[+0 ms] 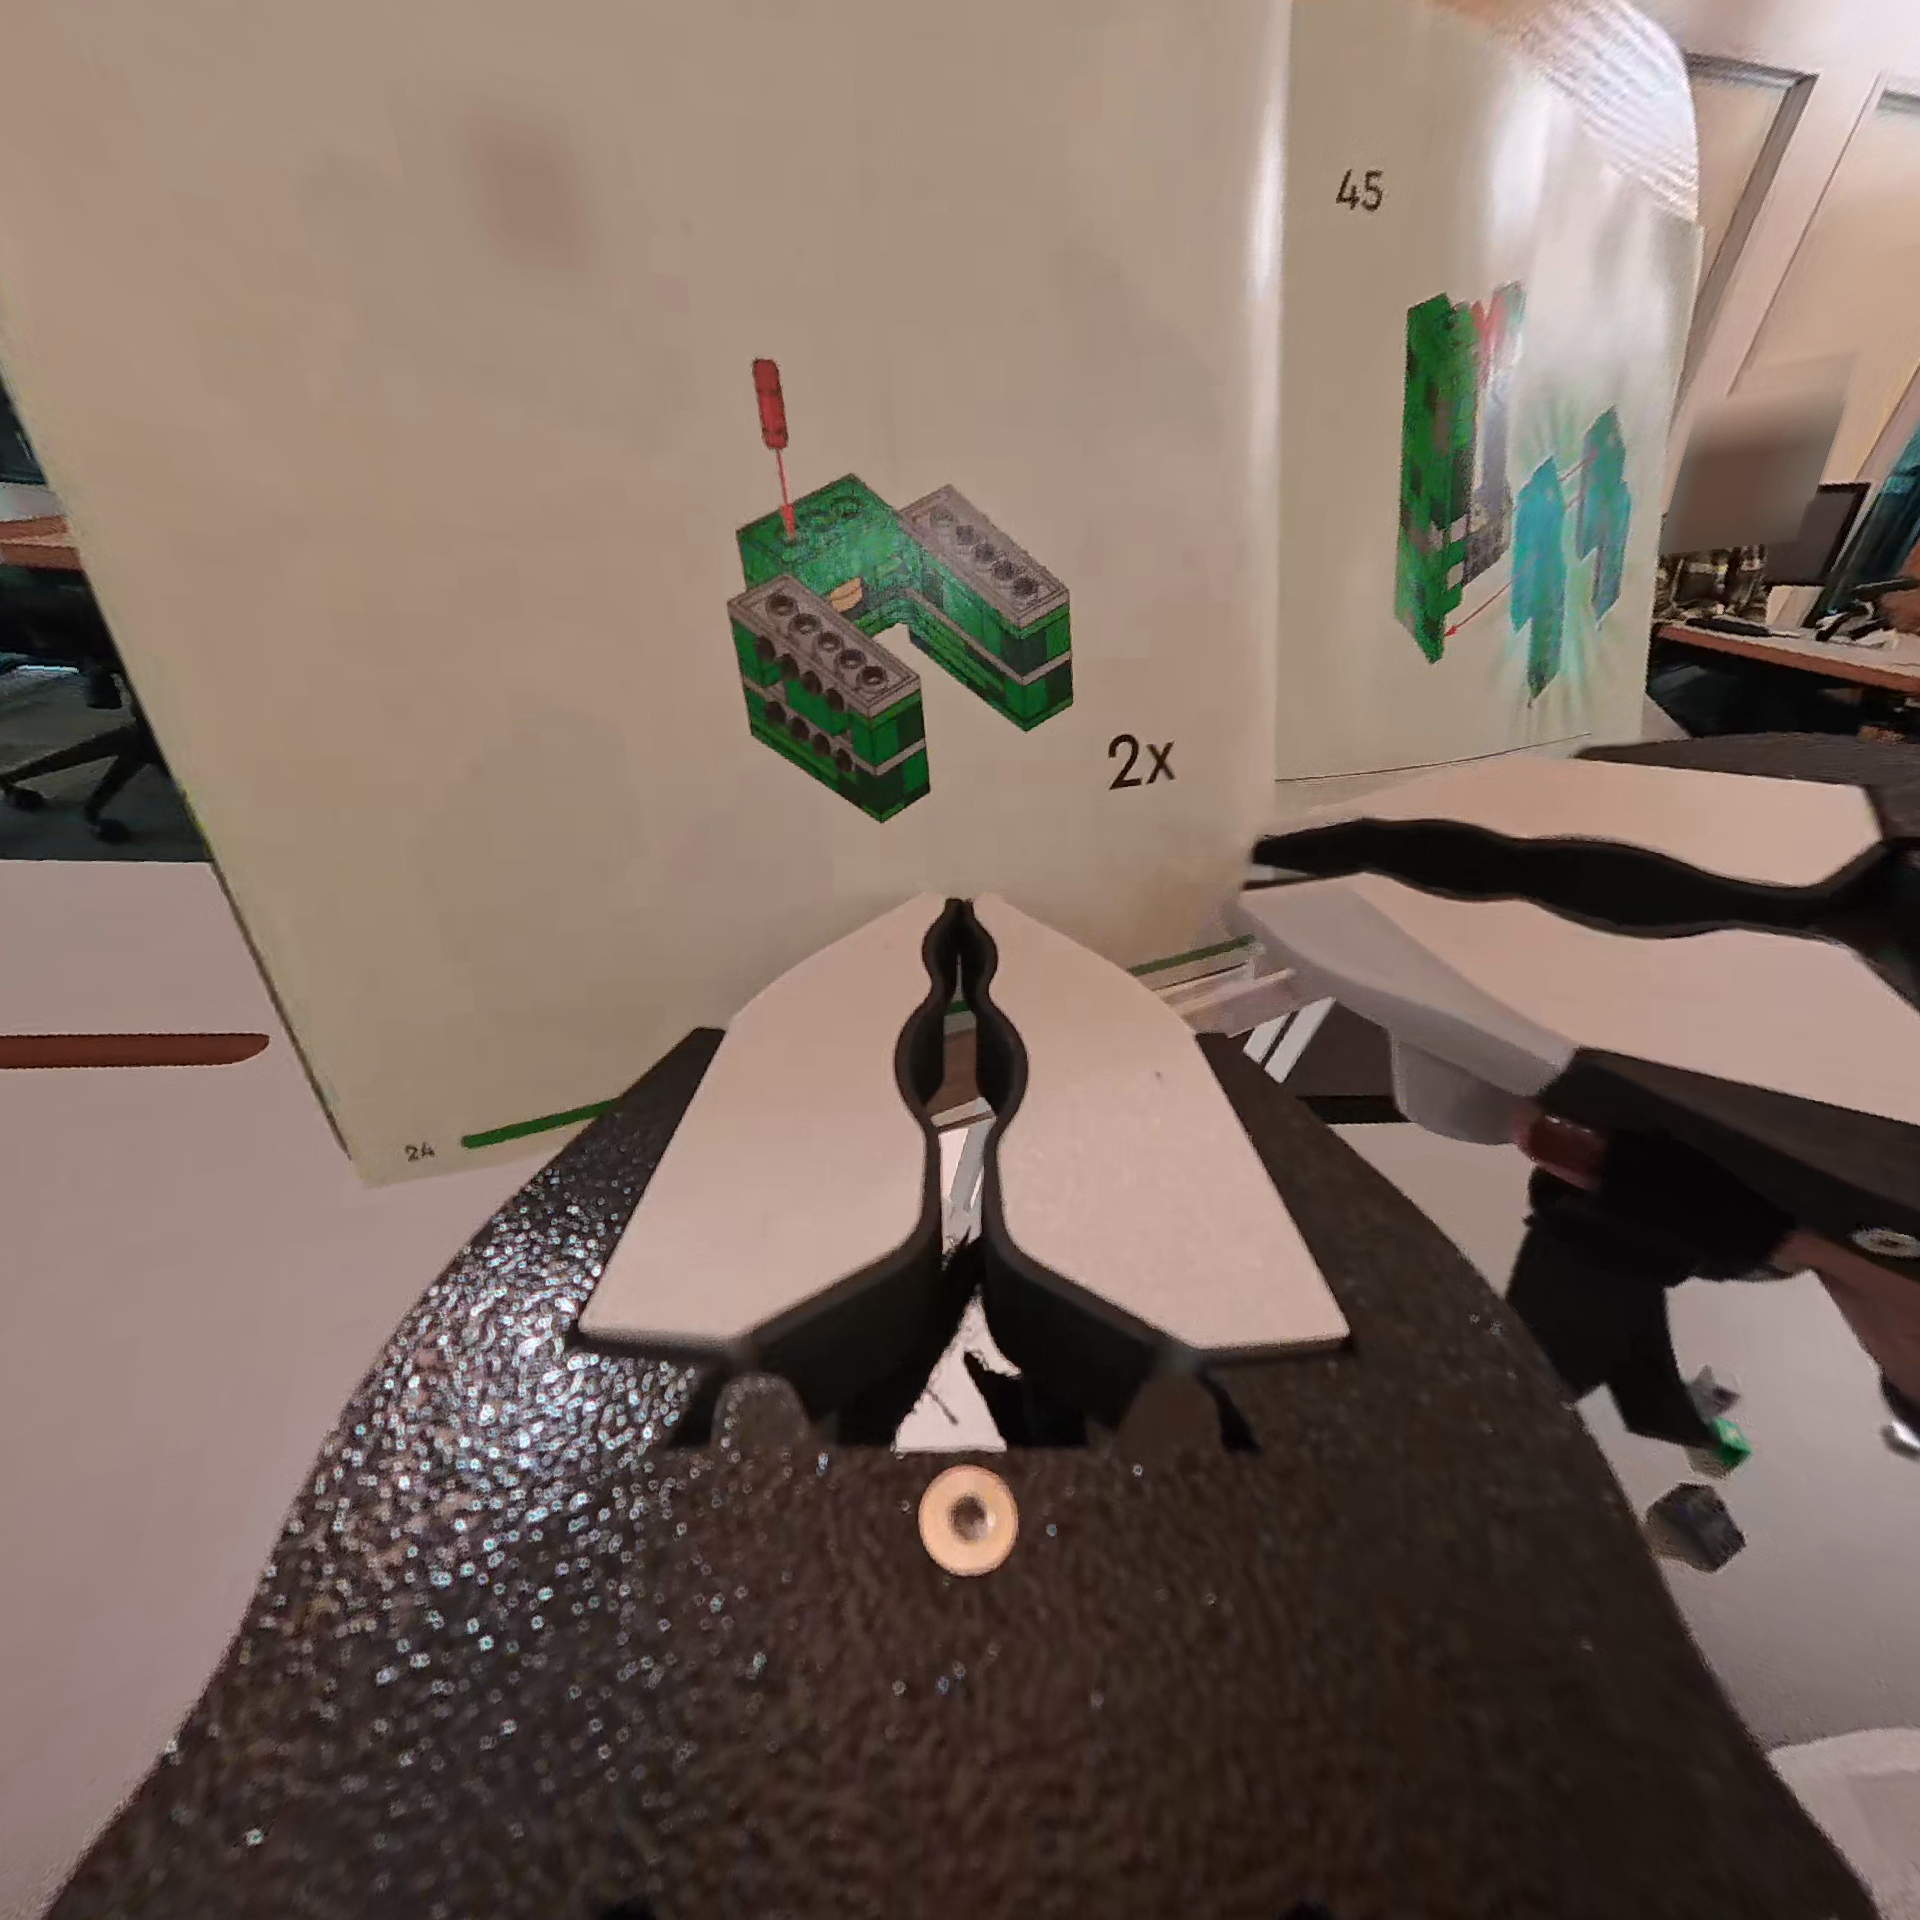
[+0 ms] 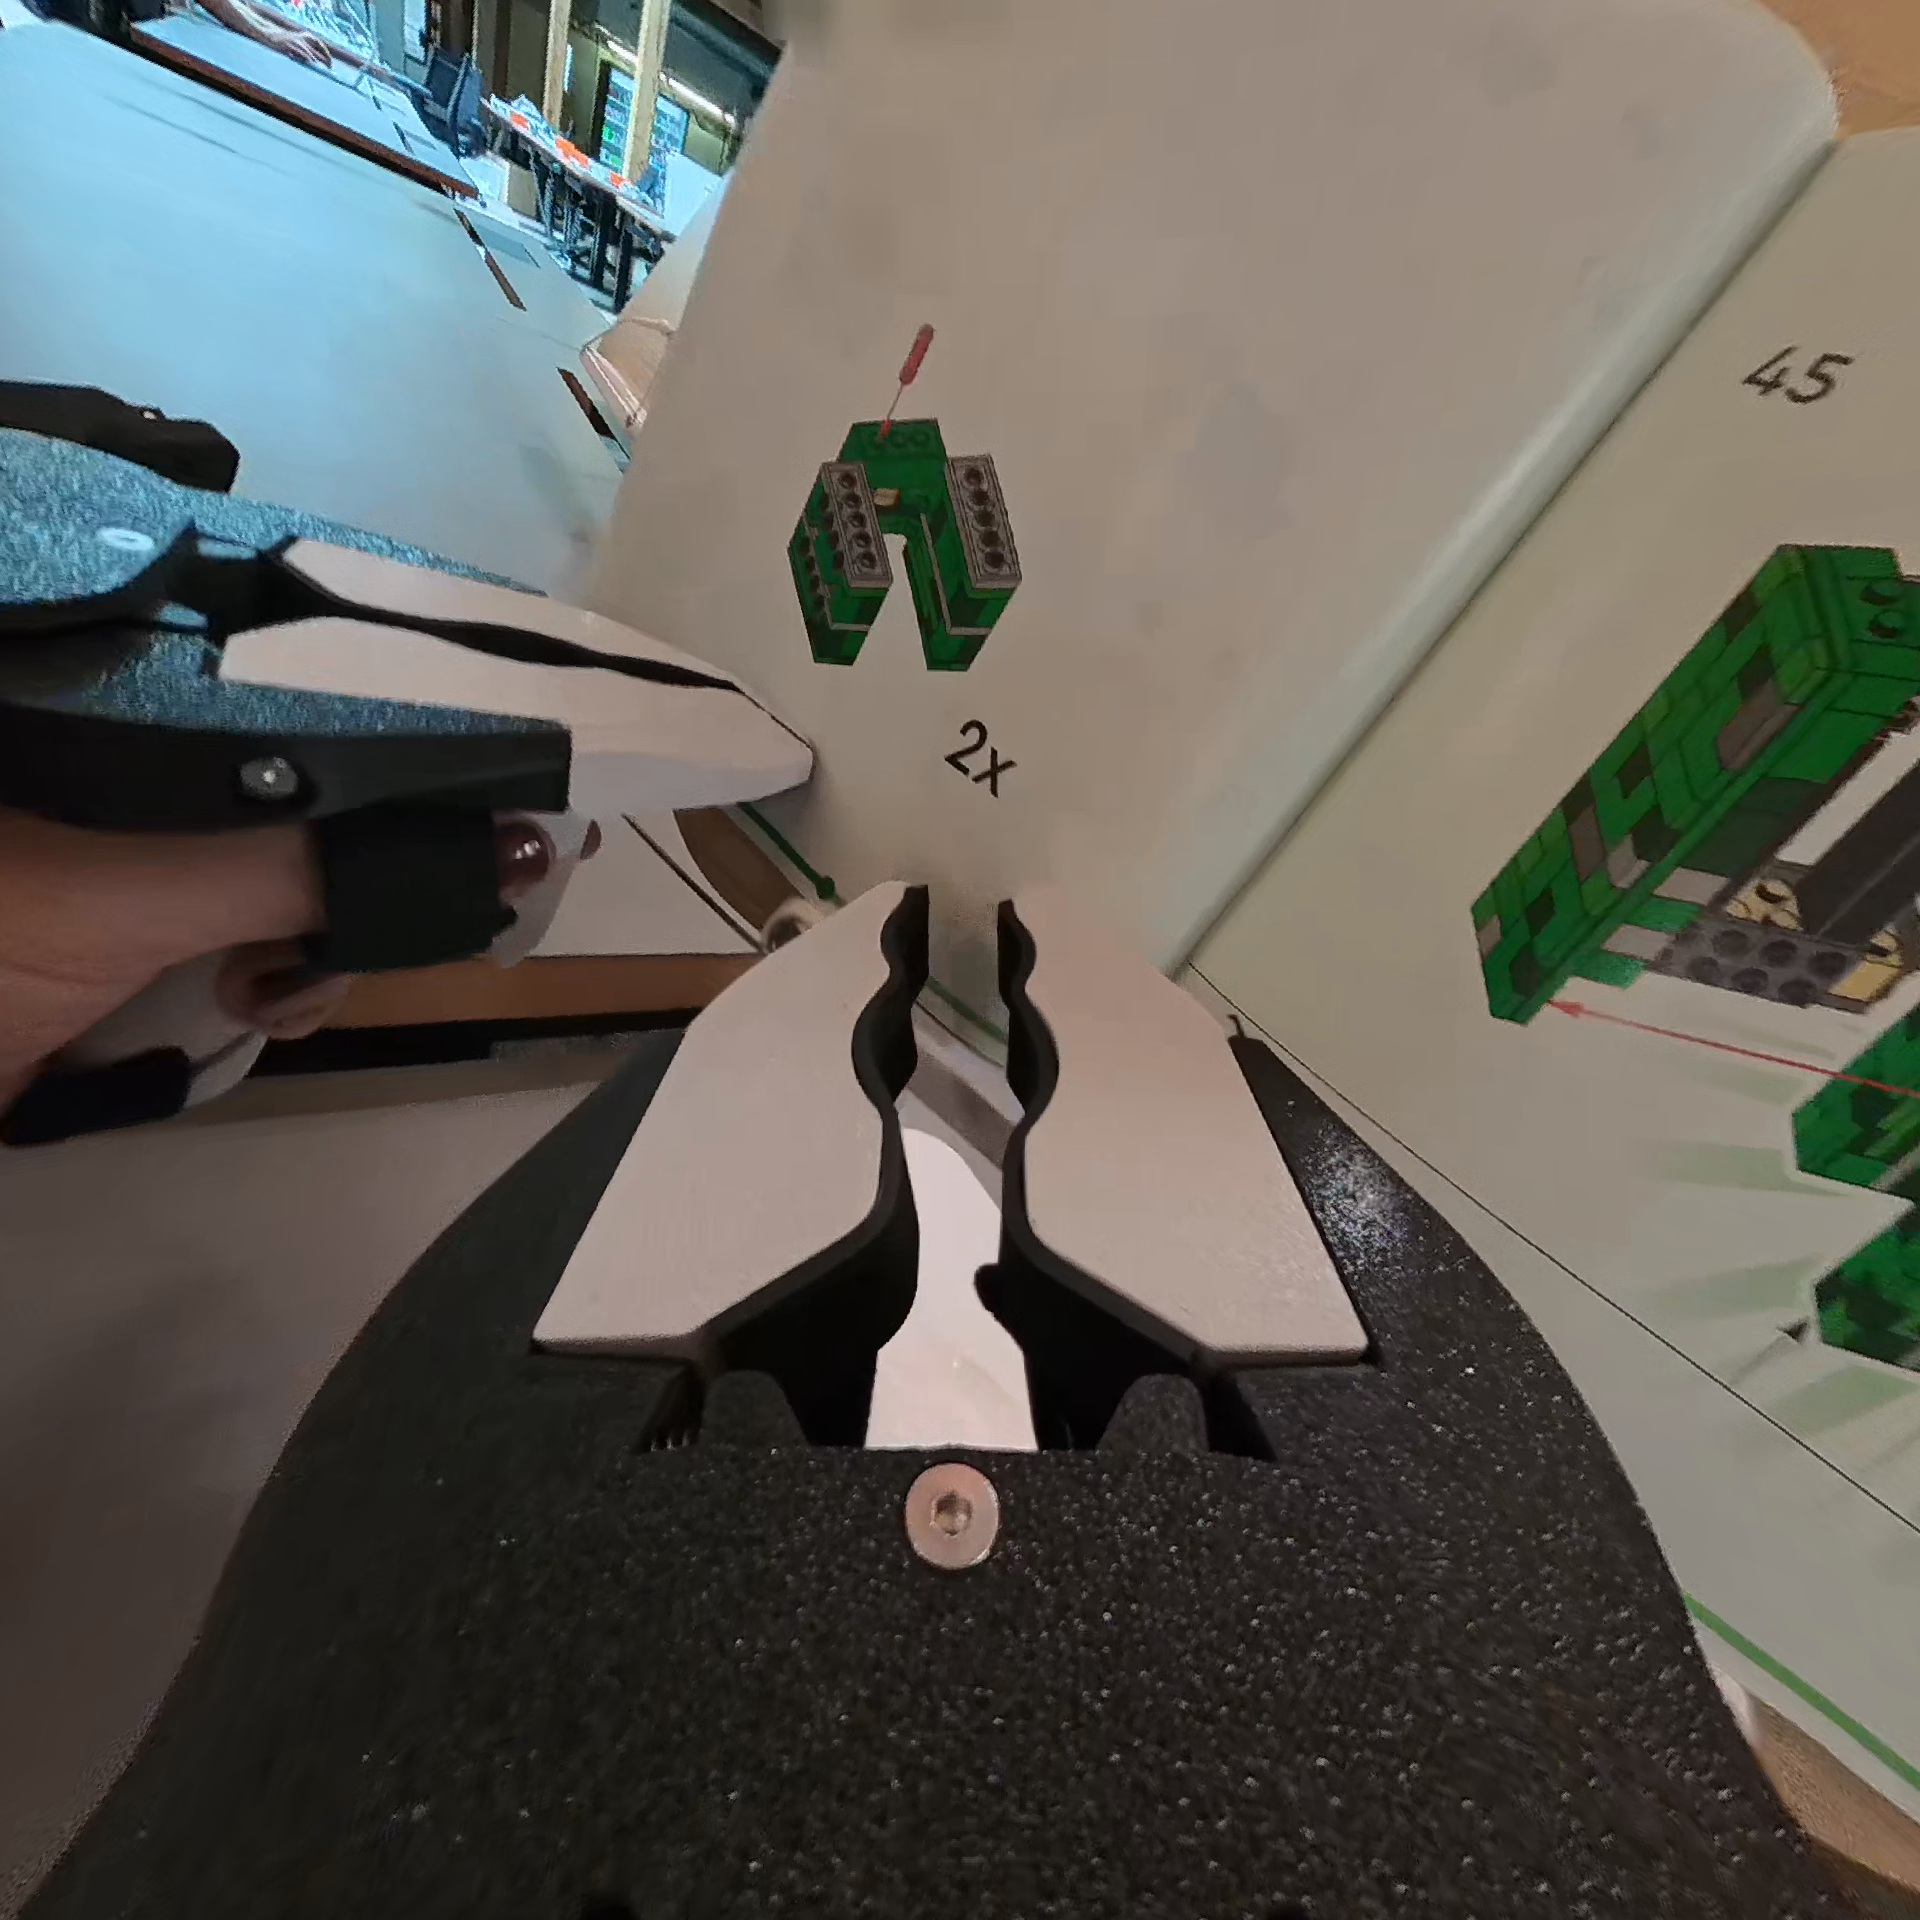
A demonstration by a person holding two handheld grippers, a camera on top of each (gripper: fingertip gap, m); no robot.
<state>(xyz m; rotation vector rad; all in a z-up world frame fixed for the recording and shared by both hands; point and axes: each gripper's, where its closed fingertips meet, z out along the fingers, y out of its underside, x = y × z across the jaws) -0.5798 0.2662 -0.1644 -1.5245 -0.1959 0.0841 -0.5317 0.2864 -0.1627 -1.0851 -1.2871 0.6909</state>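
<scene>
An open booklet of brick-building instructions stands in front of both grippers. Its left page (image 1: 727, 416), printed with a green and grey brick drawing, is lifted upright and curved. It also shows in the right wrist view (image 2: 1143, 416). My left gripper (image 1: 958, 912) is shut, with its tips against the page's face near the lower edge. It also shows in the right wrist view (image 2: 800, 764). My right gripper (image 2: 961, 902) is open by a narrow gap, and the page's lower edge runs into that gap. It reaches in from the right in the left wrist view (image 1: 1262, 860). The right-hand page (image 2: 1558, 935) lies beyond.
The booklet rests on a white table (image 1: 125, 1299) with a brown slot (image 1: 135, 1049). Small green (image 1: 1723, 1446) and dark (image 1: 1699, 1525) bricks lie at the right. A person's hand (image 2: 125, 935) holds the left gripper. Desks and chairs stand in the background. There is about 6 cm between the tips of the two grippers.
</scene>
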